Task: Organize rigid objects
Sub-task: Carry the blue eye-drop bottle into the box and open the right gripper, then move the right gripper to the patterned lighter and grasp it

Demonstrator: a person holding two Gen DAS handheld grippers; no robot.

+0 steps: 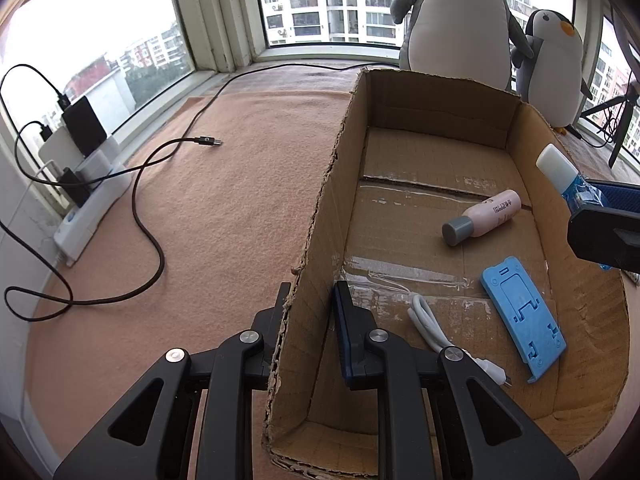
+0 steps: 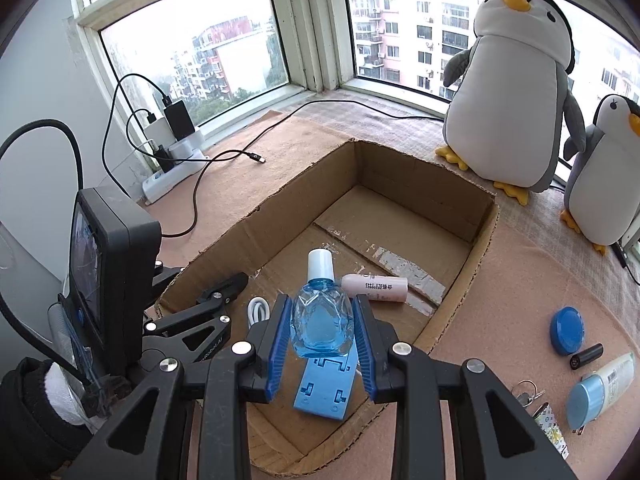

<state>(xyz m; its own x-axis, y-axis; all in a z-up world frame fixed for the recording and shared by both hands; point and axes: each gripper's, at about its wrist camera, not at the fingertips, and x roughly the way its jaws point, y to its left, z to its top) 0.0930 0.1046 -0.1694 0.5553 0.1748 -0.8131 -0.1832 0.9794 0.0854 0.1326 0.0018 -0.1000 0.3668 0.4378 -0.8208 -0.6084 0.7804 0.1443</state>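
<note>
- Window-side desk (image 2: 520, 272) covered in tan felt carries a cardboard box (image 2: 486, 236).
- Already boxed: pink bottle (image 2: 376, 287), blue stand (image 2: 326, 386), white cable (image 1: 430, 326).
- Right hand-held gripper (image 2: 322, 330) grips a blue bottle (image 2: 322, 322) above the box; left hand-held gripper (image 1: 312, 308) pinches the box wall.
- Left outside: blue lid (image 2: 567, 330), tube (image 2: 600, 390), keys (image 2: 528, 394).

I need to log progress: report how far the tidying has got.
Done: pink bottle, blue phone stand and white cable lie in the cardboard box. In hand: right claw holds a blue bottle above it. Left: blue lid, black cylinder, tube, keys.
</note>
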